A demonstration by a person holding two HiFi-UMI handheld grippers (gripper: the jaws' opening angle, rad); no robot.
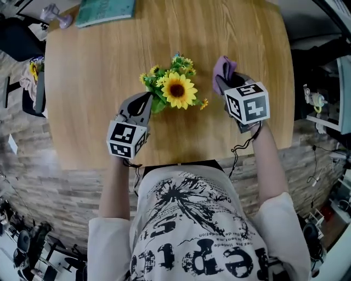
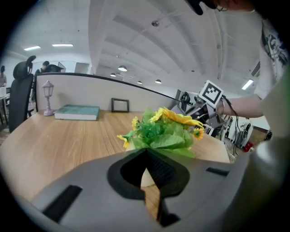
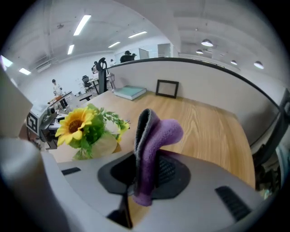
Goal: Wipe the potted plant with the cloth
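Note:
A potted plant with a big sunflower and small yellow blooms stands mid-table; it also shows in the left gripper view and the right gripper view. My left gripper sits just left of the plant, its jaws shut with nothing between them. My right gripper hovers to the plant's right, shut on a folded purple cloth, which sticks up from the jaws. The cloth is apart from the plant.
The round wooden table carries a teal book and a small lamp ornament at the far left, and a dark picture frame by the back partition. A black chair stands left of the table.

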